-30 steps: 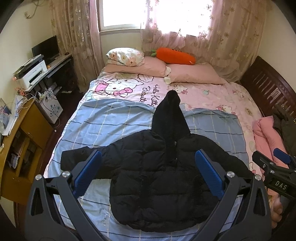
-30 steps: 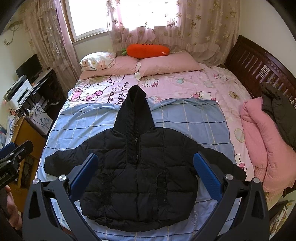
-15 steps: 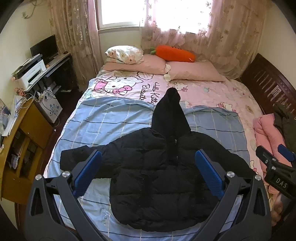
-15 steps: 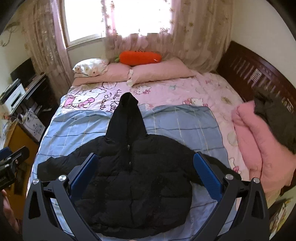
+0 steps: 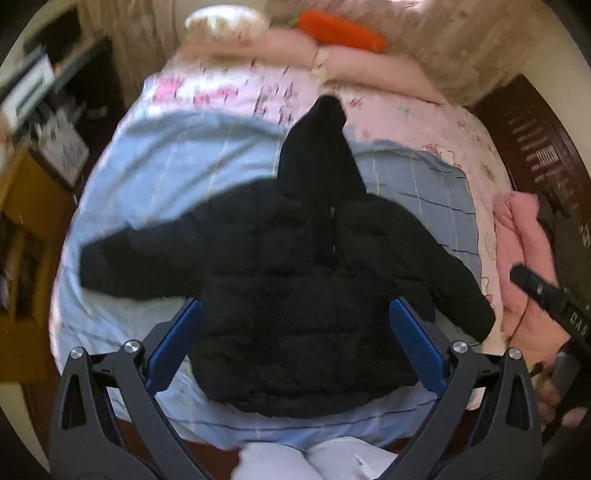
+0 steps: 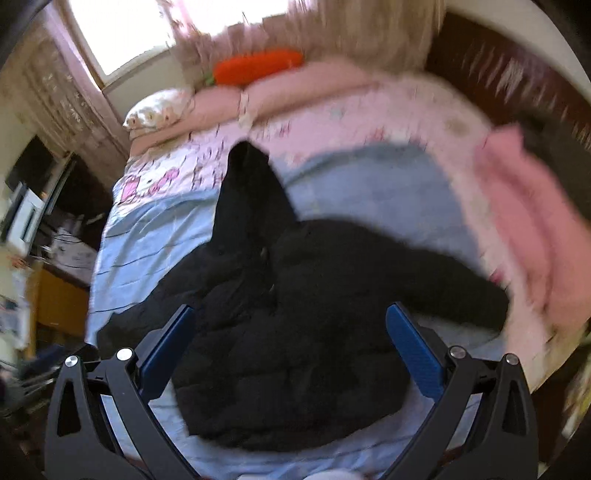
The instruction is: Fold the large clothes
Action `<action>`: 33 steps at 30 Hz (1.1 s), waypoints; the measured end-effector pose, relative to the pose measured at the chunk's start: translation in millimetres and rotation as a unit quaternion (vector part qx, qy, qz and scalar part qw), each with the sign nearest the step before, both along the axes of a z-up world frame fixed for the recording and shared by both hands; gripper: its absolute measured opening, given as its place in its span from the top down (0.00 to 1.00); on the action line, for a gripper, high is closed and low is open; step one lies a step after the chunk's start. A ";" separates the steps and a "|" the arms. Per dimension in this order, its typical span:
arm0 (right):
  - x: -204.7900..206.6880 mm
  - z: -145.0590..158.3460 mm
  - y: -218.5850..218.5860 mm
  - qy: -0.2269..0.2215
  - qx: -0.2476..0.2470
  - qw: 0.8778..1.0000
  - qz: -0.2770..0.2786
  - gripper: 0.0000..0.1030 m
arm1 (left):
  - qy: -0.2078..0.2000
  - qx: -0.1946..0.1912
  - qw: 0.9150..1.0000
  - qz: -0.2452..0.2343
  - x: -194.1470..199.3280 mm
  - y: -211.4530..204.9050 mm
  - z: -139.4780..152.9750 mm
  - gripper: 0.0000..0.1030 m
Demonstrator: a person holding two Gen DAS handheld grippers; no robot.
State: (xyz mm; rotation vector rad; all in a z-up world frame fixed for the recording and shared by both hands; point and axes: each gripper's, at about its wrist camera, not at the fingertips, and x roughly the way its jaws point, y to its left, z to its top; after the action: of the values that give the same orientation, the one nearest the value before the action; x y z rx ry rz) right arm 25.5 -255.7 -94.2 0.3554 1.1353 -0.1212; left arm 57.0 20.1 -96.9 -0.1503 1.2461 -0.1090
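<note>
A black hooded puffer jacket point(image 5: 295, 280) point(image 6: 295, 332) lies flat on the blue blanket point(image 5: 155, 162), front up, sleeves spread, hood pointing to the pillows. My left gripper point(image 5: 295, 343) hangs open above the jacket's lower body, nothing between its blue pads. My right gripper point(image 6: 290, 341) is open too, above the jacket's right half; its black body point(image 5: 546, 295) shows at the right edge of the left wrist view. Both views are blurred by motion.
Pink pillows and an orange carrot plush point(image 5: 343, 31) lie at the head of the bed. Folded pink clothes point(image 6: 532, 221) and a dark garment sit on the bed's right edge beside a dark wooden frame. A desk with a printer stands left.
Both grippers have dropped closer to the jacket and tilted downward; the jacket fills more of each view. The jacket itself has not moved.
</note>
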 end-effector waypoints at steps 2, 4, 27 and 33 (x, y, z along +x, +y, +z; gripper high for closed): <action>14.0 -23.9 -14.9 0.033 0.029 0.999 -0.021 0.01 | 0.010 -0.001 1.000 0.009 15.4 7.2 -15.6 0.02; 34.2 -44.6 -28.0 0.068 0.053 0.996 -0.033 0.01 | 0.011 0.009 1.000 0.005 43.9 14.1 -30.8 0.02; 426.0 -372.1 -42.3 0.149 0.040 0.985 0.081 0.12 | 0.076 -0.190 0.979 0.016 431.7 -30.3 -388.2 0.27; 423.5 -382.5 5.6 0.094 0.003 0.987 0.127 0.77 | -0.030 -0.157 0.987 -0.027 420.0 -59.1 -377.5 0.75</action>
State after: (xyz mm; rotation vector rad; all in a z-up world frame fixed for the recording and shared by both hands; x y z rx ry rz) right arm 449.0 -250.1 -476.8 0.2049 1.3581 0.0748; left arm 477.0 -39.0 -474.5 -0.3841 1.1661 -0.3554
